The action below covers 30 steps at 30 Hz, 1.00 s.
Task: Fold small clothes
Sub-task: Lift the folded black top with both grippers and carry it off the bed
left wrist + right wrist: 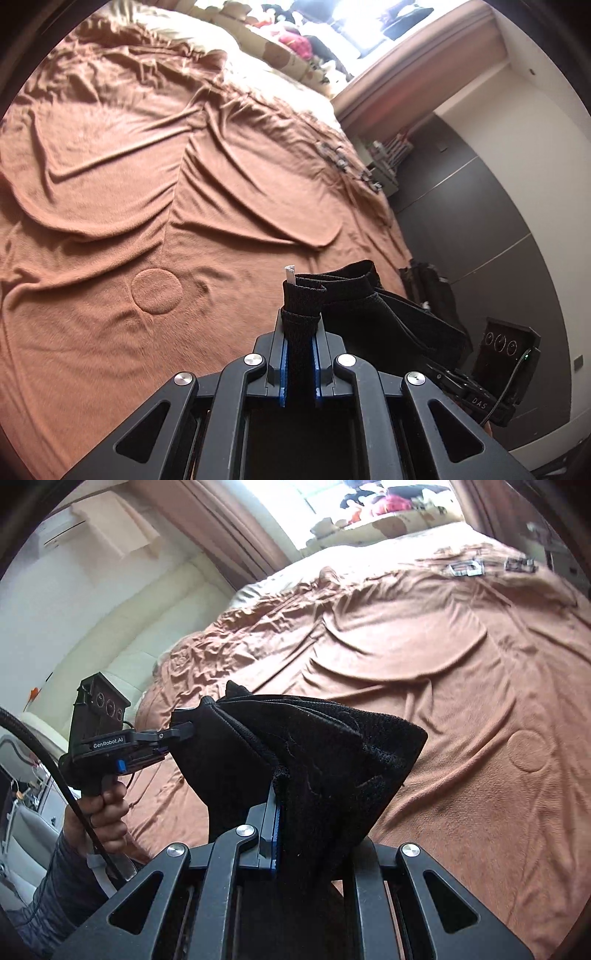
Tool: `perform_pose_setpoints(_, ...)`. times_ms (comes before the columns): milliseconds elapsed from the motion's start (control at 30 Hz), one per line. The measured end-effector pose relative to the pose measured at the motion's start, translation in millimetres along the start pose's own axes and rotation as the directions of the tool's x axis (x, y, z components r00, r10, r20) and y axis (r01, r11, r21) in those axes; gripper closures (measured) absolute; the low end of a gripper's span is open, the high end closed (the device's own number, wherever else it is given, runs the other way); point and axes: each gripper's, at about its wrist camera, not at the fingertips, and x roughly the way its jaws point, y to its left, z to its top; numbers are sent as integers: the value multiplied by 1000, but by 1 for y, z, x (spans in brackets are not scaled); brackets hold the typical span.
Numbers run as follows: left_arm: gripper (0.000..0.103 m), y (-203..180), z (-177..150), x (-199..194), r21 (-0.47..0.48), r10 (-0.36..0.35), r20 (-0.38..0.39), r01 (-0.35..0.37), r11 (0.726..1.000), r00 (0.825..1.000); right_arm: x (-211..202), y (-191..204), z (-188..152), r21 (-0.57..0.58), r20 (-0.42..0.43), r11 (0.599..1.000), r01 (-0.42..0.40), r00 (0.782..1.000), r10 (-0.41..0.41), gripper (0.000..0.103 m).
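Black tool [300,332] — blue pads, silver screws

The black garment [317,760] drapes over the right gripper [291,812], hiding its far jaw entirely. Beyond the jaws, small metal pieces [467,568] on the bed [443,672] are too blurred to identify, and window-sill clutter [295,40] washes out in glare.

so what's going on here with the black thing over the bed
A person is holding a small black garment up over a bed covered in a brown blanket, one hand-held gripper at each end. The left hand-held gripper is shut on a bunched band of the fabric, and the right hand-held gripper is shut on the other side. The cloth hangs slack between them, off the bed and not yet folded.
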Motion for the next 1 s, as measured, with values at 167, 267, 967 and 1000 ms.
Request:
perform_pose_setpoints(167, 93, -28, -6, -31, 38, -29, 49, 27, 999, 998, -39, 25, -9, -53, 45, 998, 20, 999, -17, 95)
perform_pose_setpoints(267, 93, -45, -11, -46, 59, -46, 72, 42, 997, 996, -65, 38, -14, -73, 73, 997, 27, 997, -21, 95)
perform_pose_setpoints(967, 94, -178, -37, -117, 240, -143, 154, 104, 965, 978, -228, 86, -53, -175, 278, 979, 108, 959, -56, 95)
perform_pose_setpoints(1000, 94, -182, -38, -117, 247, -146, 154, 105, 963, 977, -232, 86, -55, -175, 283, 978, 110, 957, -57, 95)
